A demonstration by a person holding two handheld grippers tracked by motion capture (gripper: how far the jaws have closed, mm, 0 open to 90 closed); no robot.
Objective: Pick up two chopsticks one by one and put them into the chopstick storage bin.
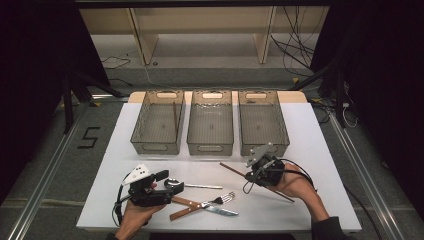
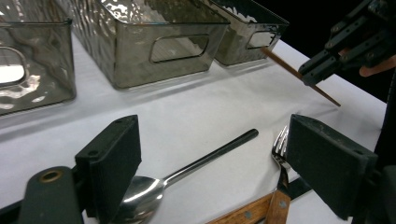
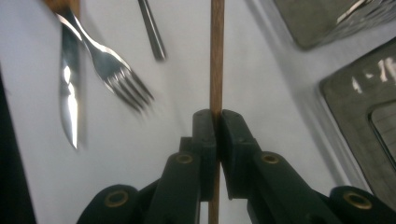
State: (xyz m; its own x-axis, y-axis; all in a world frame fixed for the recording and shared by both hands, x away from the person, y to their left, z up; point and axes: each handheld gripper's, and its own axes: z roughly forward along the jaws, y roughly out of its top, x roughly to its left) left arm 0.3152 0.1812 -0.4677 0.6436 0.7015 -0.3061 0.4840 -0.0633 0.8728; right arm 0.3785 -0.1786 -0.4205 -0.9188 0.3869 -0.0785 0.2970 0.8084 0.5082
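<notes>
Right gripper (image 1: 248, 176) is clenched on a brown chopstick (image 1: 231, 169), jaws pinching it near mid-length; right gripper view confirms both pads pressed flat against the stick (image 3: 216, 56). The chopstick slants across the white table (image 1: 320, 165) in front of the right-hand bin (image 1: 262, 121), its far end pointing toward the middle bin (image 1: 210, 121).

Left gripper (image 1: 167, 179) rests low at the near left, jaws spread wide and grasping nothing. A spoon (image 2: 187, 170) lies between them (bowl just beside 1 pad). A fork (image 1: 212, 202) and a knife (image 1: 202, 206) lie crossed just right of it. Left-hand bin (image 1: 159, 121) holds 1 chopstick (image 1: 175, 115).
</notes>
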